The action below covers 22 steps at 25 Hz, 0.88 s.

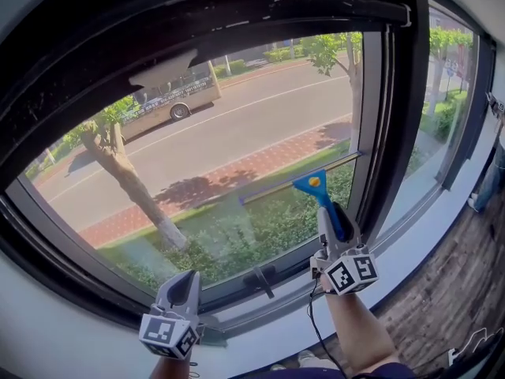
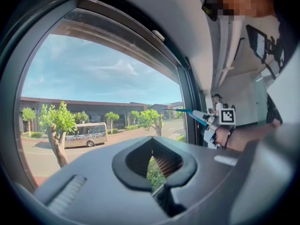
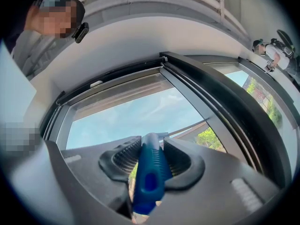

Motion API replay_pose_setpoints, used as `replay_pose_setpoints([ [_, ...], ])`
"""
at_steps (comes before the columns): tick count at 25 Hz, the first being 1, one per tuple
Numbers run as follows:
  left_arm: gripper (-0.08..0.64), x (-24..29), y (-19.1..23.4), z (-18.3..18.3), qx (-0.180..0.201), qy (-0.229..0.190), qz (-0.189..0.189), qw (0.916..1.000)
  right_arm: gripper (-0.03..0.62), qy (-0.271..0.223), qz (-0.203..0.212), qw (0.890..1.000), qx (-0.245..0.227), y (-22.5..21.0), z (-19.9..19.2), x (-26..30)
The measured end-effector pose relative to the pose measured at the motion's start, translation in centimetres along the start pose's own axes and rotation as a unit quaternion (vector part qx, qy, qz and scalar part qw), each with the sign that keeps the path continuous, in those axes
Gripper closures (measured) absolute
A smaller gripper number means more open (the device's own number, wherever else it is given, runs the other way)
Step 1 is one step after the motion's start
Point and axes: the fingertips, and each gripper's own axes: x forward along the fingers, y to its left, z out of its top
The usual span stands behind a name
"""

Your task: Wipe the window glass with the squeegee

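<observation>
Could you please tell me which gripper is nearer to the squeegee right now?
Right. The right gripper is shut on the squeegee by its blue handle; the left gripper sits low by the window sill, apart from it.

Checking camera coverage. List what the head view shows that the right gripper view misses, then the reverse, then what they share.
Head view only: the squeegee blade against the glass, the left claw down by the sill, and a bus on the street. Right gripper view only: ribbed pads of the right claw clamped on the blue handle, with sky beyond. Both: that handle and the dark window frame.
</observation>
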Motion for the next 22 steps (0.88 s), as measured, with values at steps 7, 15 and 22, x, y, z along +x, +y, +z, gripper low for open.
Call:
replay_pose_setpoints([
  [7,0.557,0.4,-0.4,0.2,0.001,-0.002,-0.005,1.0000,0.443,0.025,-0.005,1.000,0.002,-0.6,-1.8,-1.1],
  [15,0.557,1.0,-1.5,-0.3,0.003,0.012,-0.011,0.9999,0.443,0.054,-0.007,0.998,-0.002,-1.9,-5.8,-3.7],
  [22,0.557,1.1,-2.0,-0.8,0.014,0.025,-0.009,0.9996,0.443,0.095,-0.012,0.995,0.023,-3.2,-10.7,-5.7],
])
